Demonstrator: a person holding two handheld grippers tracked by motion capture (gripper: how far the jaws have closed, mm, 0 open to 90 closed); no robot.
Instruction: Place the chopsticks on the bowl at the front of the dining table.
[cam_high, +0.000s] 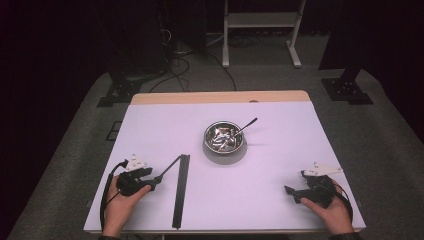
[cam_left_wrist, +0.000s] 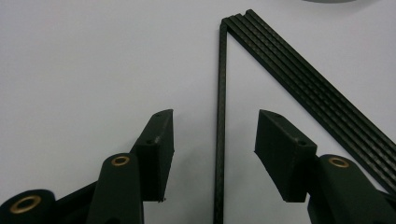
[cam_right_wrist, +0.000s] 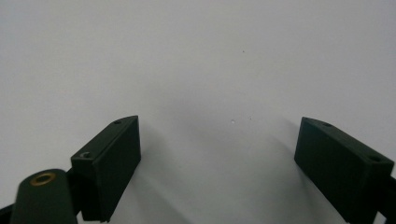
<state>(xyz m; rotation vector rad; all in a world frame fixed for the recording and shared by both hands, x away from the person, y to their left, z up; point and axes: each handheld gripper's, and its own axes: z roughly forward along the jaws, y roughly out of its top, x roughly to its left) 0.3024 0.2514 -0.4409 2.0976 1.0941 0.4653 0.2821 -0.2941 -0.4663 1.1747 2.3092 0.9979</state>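
A single thin black rod (cam_left_wrist: 220, 84) lies on the white table, angled off the far end of a flat bundle of long black strips (cam_left_wrist: 303, 79). My left gripper (cam_left_wrist: 215, 116) straddles this rod, one jaw on either side, with clear gaps and no pad touching it. In the high view the left gripper (cam_high: 153, 180) sits at the table's front left, where the rod (cam_high: 169, 167) slants to the top of the strips (cam_high: 181, 190). At the front right my right gripper (cam_high: 296, 182) rests open; the right gripper (cam_right_wrist: 217, 126) has only bare table between its jaws.
A steel bowl (cam_high: 225, 137) with a spoon (cam_high: 246, 125) leaning out of it stands at the middle of the white table (cam_high: 280, 165). Beyond the far edge are a white stand's legs (cam_high: 260, 30) and cables on the floor.
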